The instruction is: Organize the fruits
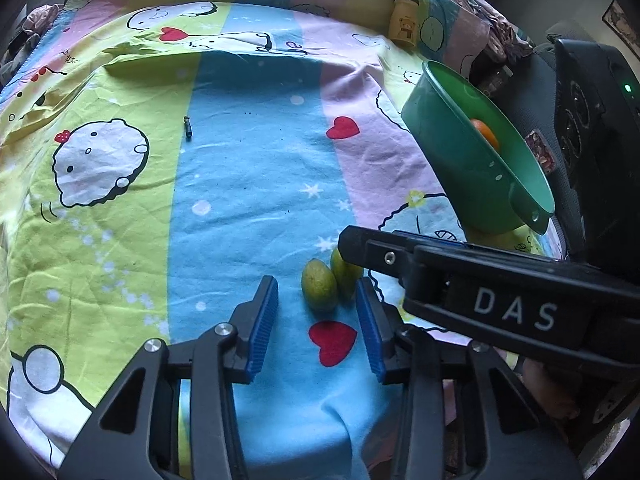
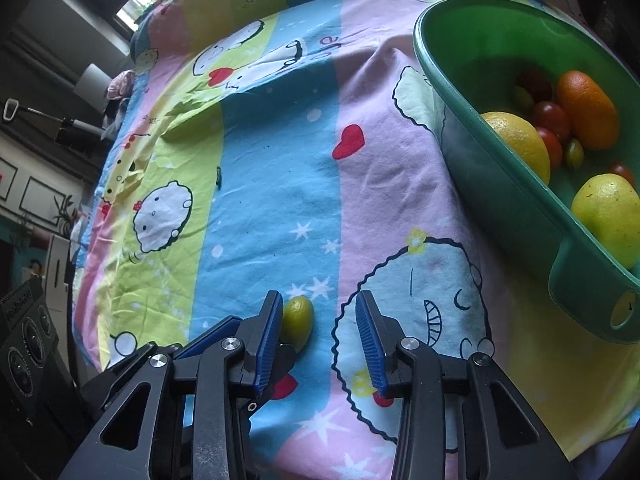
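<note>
Two small green oval fruits lie side by side on the cartoon bedsheet. In the left wrist view the nearer fruit (image 1: 319, 291) sits just ahead of the space between my left gripper's (image 1: 316, 282) blue pads, untouched. The second fruit (image 1: 343, 276) is partly covered by the black housing of the right gripper (image 1: 500, 304), which crosses from the right. In the right wrist view one green fruit (image 2: 298, 322) rests against the outer part of the left pad (image 2: 267, 336), half hidden by it. My right gripper (image 2: 319, 296) is open, with only sheet between its pads.
A green plastic basin (image 2: 500, 168) stands to the right, holding two yellow citrus fruits, an orange and several small tomatoes. A small dark object (image 1: 187, 128) lies on the sheet farther out. A yellow bear-print jar (image 1: 406, 24) stands at the far edge.
</note>
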Demonstrator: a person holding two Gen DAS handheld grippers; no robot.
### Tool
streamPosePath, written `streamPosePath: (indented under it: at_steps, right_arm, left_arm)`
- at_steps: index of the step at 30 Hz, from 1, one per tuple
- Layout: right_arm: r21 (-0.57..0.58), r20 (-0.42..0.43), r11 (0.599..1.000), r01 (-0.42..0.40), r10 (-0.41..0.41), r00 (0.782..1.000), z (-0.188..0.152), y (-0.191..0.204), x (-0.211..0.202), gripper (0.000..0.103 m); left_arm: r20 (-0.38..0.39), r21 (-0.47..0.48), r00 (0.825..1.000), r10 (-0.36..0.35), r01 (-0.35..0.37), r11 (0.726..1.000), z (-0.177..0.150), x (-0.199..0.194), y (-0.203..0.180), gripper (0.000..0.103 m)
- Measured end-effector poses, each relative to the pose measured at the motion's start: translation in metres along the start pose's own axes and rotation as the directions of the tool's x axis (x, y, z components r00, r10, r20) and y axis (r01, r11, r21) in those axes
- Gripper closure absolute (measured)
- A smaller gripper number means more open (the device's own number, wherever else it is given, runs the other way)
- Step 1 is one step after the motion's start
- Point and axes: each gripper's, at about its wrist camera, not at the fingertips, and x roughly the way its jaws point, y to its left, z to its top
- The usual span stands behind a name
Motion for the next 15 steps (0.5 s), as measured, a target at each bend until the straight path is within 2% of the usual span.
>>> streamPosePath:
  at_steps: [2,3,8,10,15]
  right_arm:
    - [-0.009,0.001,1.0,0.006,-0.006,1.0,-0.001,0.002,0.0,0.065]
    - [-0.017,0.0,1.0,0.004,-0.004,1.0,-0.001,0.003,-0.001,0.069]
    - [-0.05,-0.012,0.999,-0.004,0.003,1.0,-0.002,0.012,0.004,0.07]
    - [-0.048,-0.024,0.999,-0.003,0.002,1.0,-0.003,0.012,0.009,0.074]
    - [-0.079,-0.005,0.997,0.008,-0.008,1.0,-0.004,0.017,0.009,0.074]
  left_arm:
    - [0.003,0.005,1.0,0.005,-0.005,1.0,-0.001,0.0,0.0,0.068]
    - [0.002,0.01,1.0,0.012,-0.012,1.0,-0.001,0.0,-0.002,0.073]
    - [0.003,0.008,1.0,0.024,-0.024,1.0,0.0,0.002,-0.001,0.085]
    - [0.006,0.016,1.0,0.03,-0.03,0.999,-0.001,0.002,0.0,0.085]
    - [0.011,0.018,0.999,0.03,-0.03,0.999,-0.002,0.001,-0.001,0.085]
